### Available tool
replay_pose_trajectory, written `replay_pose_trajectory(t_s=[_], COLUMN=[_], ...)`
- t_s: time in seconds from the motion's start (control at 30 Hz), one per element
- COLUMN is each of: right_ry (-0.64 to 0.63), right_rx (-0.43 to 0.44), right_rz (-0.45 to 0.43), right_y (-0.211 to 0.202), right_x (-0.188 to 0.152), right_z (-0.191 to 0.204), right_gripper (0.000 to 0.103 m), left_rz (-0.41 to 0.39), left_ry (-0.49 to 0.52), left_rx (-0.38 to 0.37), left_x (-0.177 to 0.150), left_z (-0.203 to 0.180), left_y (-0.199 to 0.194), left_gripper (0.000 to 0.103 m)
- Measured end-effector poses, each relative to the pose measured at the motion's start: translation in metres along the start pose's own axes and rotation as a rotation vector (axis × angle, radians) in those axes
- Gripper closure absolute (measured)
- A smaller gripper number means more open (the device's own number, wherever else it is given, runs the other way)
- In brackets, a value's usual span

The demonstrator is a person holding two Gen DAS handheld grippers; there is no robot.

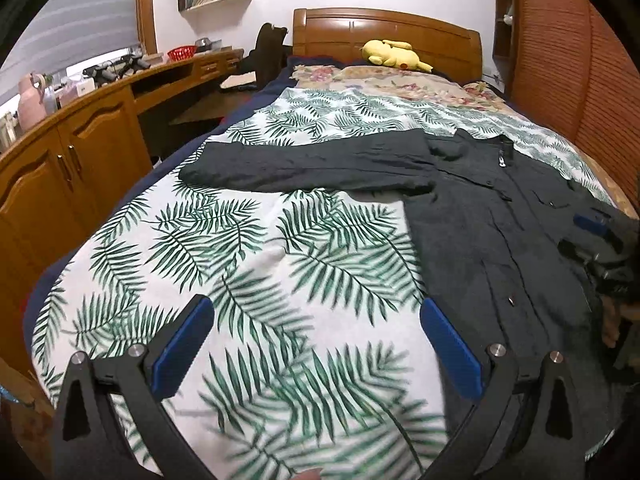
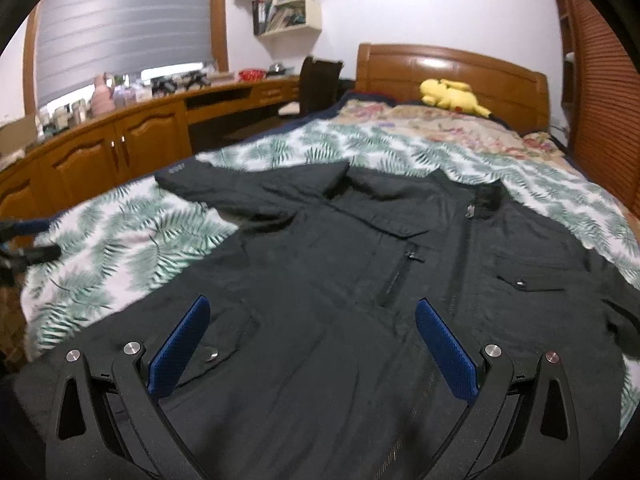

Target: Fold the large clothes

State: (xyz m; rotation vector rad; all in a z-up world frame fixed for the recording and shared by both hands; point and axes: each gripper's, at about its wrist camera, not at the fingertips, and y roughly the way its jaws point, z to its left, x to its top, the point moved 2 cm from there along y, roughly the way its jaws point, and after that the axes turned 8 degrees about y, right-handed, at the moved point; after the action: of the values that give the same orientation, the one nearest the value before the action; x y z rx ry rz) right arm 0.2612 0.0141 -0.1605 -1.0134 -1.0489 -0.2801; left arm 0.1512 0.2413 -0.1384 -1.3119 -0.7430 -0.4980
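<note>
A dark jacket (image 2: 360, 272) lies face up and spread across the fern-print bedspread (image 1: 224, 248), filling the middle and lower half of the right wrist view. In the left wrist view it sits in the right half of the frame, with 1 sleeve (image 1: 304, 164) stretched out toward the centre left.

The left gripper (image 1: 316, 320) hovers over bare bedspread at the lower centre of its frame, just beside the jacket's side edge, its 2 blue pads spread wide with nothing between them. The right gripper (image 2: 312, 320) hangs above the jacket's lower front, near a snap pocket (image 2: 224, 348) at lower left, also spread wide and empty.

Judging from this, folding has not begun: the garment looks laid out flat and no part is turned over. The likely next move is a first grasp, probably the outstretched sleeve or a side edge. That calls for lowering a gripper until 1 pad slides under the cloth, then pinching only the top layer rather than the bedspread below.

A yellow plush toy (image 1: 394, 54) rests by the headboard at upper centre, well apart from the work.
</note>
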Motion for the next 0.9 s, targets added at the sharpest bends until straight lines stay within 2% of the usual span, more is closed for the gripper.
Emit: replay_pose_trajectory(t_s=[0.1, 0.2, 0.4, 0.67, 0.9], right_ry=[-0.021, 0.015, -0.01, 0.021, 0.025], right_rx=[0.006, 0.049, 0.029, 0.017, 0.021], right_rz=[0.023, 0.062, 0.063, 0.099, 0.116], right_y=[0.021, 0.032, 0.034, 0.044, 0.047], right_x=[-0.006, -0.012, -0.014, -0.016, -0.018], right_z=[-0.005, -0.015, -0.011, -0.019, -0.02], right_gripper=[0.0, 0.0, 0.0, 0.0, 0.0], left_rz=[0.009, 0.027, 0.024, 0.06, 0.096], left_ry=[-0.005, -0.02, -0.055, -0.108, -0.207], left_rx=[0.004, -0.021, -0.045, -0.049, -0.026], left_x=[0.009, 0.021, 0.055, 0.097, 0.107], left_z=[0.009, 0.02, 0.042, 0.074, 0.099], left_y=[0.018, 0.044, 0.092, 0.159, 0.202], left_gripper=[0.0, 0.0, 0.001, 0.015, 0.018])
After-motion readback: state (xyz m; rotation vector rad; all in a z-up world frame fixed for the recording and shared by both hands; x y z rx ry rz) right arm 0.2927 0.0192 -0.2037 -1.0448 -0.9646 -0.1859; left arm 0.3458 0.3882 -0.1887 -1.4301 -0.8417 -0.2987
